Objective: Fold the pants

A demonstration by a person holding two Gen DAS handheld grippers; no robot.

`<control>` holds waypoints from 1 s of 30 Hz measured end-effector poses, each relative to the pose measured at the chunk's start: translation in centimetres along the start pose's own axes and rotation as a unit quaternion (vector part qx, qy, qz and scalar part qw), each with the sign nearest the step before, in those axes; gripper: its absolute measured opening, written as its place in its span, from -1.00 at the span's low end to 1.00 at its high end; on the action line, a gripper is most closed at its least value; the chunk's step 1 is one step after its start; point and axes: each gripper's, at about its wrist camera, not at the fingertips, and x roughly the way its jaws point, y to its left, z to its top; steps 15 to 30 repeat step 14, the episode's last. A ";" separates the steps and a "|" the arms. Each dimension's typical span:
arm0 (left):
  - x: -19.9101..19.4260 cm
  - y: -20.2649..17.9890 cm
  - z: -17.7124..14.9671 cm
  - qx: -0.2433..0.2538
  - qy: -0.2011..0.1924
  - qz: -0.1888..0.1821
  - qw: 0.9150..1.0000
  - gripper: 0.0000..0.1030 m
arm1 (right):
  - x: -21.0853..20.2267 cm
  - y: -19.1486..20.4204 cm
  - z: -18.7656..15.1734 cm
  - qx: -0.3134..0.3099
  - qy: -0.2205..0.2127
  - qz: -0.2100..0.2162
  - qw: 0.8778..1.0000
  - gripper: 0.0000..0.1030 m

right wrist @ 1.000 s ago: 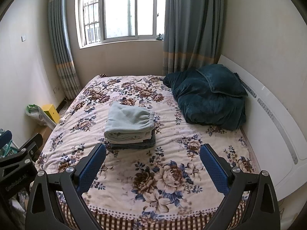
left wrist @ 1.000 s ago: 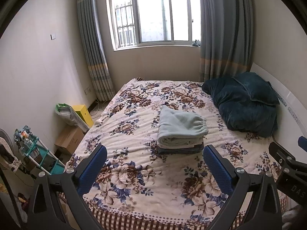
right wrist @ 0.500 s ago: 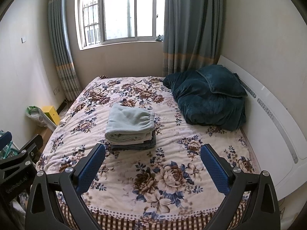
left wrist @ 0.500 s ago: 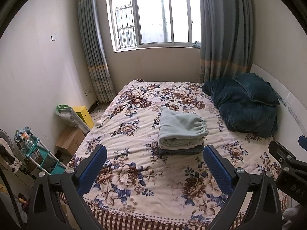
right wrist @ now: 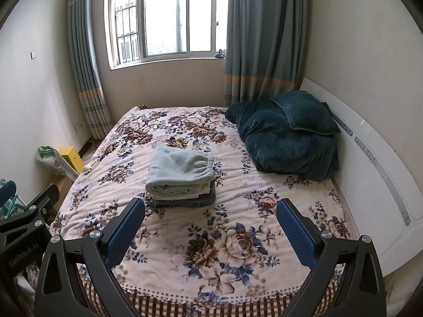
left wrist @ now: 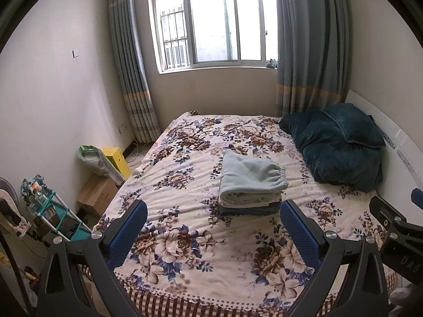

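Folded light green pants [left wrist: 251, 179] lie on top of a folded dark blue garment [left wrist: 251, 209] in the middle of the floral bed [left wrist: 201, 237]. The stack also shows in the right wrist view, pants [right wrist: 179, 170] over the dark garment [right wrist: 185, 202]. My left gripper [left wrist: 212, 216] is open and empty, held above the bed's near edge, short of the stack. My right gripper [right wrist: 210, 215] is open and empty, also above the near part of the bed, to the right of the stack. Each gripper shows at the other view's edge.
A dark teal quilt and pillow [left wrist: 341, 142] lie at the bed's right, against a white headboard [right wrist: 375, 174]. Left of the bed on the floor are a yellow box [left wrist: 116, 158], a cardboard box [left wrist: 96, 195] and a teal rack [left wrist: 53, 216]. A curtained window [left wrist: 214, 26] is behind.
Both grippers have drawn back and risen slightly from the bed; the stack sits a little farther away. Nothing on the bed has moved.
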 end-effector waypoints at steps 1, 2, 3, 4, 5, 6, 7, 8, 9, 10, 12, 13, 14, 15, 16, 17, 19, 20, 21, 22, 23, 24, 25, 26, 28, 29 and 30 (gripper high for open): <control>0.0 0.0 0.0 0.000 0.000 0.002 1.000 1.00 | -0.1 0.0 0.0 0.001 -0.001 0.000 1.000 0.97; -0.1 0.1 -0.1 -0.001 0.000 0.002 1.000 1.00 | -0.1 0.1 0.0 0.000 -0.001 -0.001 1.000 0.97; -0.1 0.1 -0.1 -0.002 0.001 0.002 1.000 1.00 | 0.0 0.1 0.0 0.000 -0.001 0.000 1.000 0.97; -0.1 0.1 0.0 -0.002 0.002 0.002 1.000 1.00 | 0.0 0.1 0.0 0.001 -0.001 0.000 1.000 0.97; -0.1 0.1 0.0 -0.002 0.002 0.002 1.000 1.00 | 0.0 0.1 -0.1 0.000 -0.001 -0.001 1.000 0.97; -0.1 0.2 0.0 -0.002 0.003 0.002 1.000 1.00 | 0.0 0.1 0.0 0.001 -0.001 -0.001 1.000 0.97; -0.2 0.2 -0.1 -0.003 0.002 0.003 1.000 1.00 | 0.0 0.1 0.0 0.001 -0.001 0.000 1.000 0.97; -0.2 0.2 -0.1 -0.003 0.001 0.002 1.000 1.00 | -0.1 0.2 0.0 0.001 -0.001 0.000 1.000 0.97; -0.2 0.2 -0.1 -0.004 0.000 0.001 1.000 1.00 | -0.1 0.2 -0.1 0.000 -0.002 -0.001 1.000 0.97; -0.2 0.3 -0.2 -0.004 0.000 0.001 1.000 1.00 | -0.1 0.2 -0.1 0.000 -0.002 -0.002 1.000 0.97; -0.2 0.3 -0.1 -0.004 -0.002 -0.001 1.000 1.00 | 0.0 0.2 0.0 0.000 -0.001 0.000 1.000 0.97; -0.2 0.4 -0.3 -0.004 -0.003 0.000 1.000 1.00 | -0.1 0.2 -0.1 -0.002 -0.002 -0.001 1.000 0.97; -0.2 0.3 -0.3 -0.004 -0.002 -0.001 1.000 1.00 | -0.1 0.2 -0.1 -0.003 -0.002 -0.002 1.000 0.97; -0.2 0.3 -0.3 -0.004 -0.002 -0.001 1.000 1.00 | -0.1 0.2 -0.1 -0.003 -0.002 -0.002 1.000 0.97; -0.2 0.3 -0.3 -0.004 -0.002 -0.001 1.000 1.00 | -0.1 0.2 -0.1 -0.003 -0.002 -0.002 1.000 0.97; -0.2 0.3 -0.3 -0.004 -0.002 -0.001 1.000 1.00 | -0.1 0.2 -0.1 -0.003 -0.002 -0.002 1.000 0.97; -0.2 0.3 -0.3 -0.004 -0.002 -0.001 1.000 1.00 | -0.1 0.2 -0.1 -0.003 -0.002 -0.002 1.000 0.97; -0.2 0.3 -0.3 -0.004 -0.002 -0.001 1.000 1.00 | -0.1 0.2 -0.1 -0.003 -0.002 -0.002 1.000 0.97; -0.2 0.3 -0.3 -0.004 -0.002 -0.001 1.000 1.00 | -0.1 0.2 -0.1 -0.003 -0.002 -0.002 1.000 0.97; -0.2 0.3 -0.3 -0.004 -0.002 -0.001 1.000 1.00 | -0.1 0.2 -0.1 -0.003 -0.002 -0.002 1.000 0.97; -0.2 0.3 -0.3 -0.004 -0.002 -0.001 1.000 1.00 | -0.1 0.2 -0.1 -0.003 -0.002 -0.002 1.000 0.97; -0.2 0.3 -0.3 -0.004 -0.002 -0.001 1.000 1.00 | -0.1 0.2 -0.1 -0.003 -0.002 -0.002 1.000 0.97; -0.2 0.3 -0.3 -0.004 -0.002 -0.001 1.000 1.00 | -0.1 0.2 -0.1 -0.003 -0.002 -0.002 1.000 0.97; -0.2 0.3 -0.3 -0.004 -0.002 -0.001 1.000 1.00 | -0.1 0.2 -0.1 -0.003 -0.002 -0.002 1.000 0.97; -0.2 0.3 -0.3 -0.004 -0.002 -0.001 1.000 1.00 | -0.1 0.2 -0.1 -0.003 -0.002 -0.002 1.000 0.97; -0.2 0.3 -0.3 -0.004 -0.002 -0.001 1.000 1.00 | -0.1 0.2 -0.1 -0.003 -0.002 -0.002 1.000 0.97; -0.2 0.3 -0.3 -0.004 -0.002 -0.001 1.000 1.00 | -0.1 0.2 -0.1 -0.003 -0.002 -0.002 1.000 0.97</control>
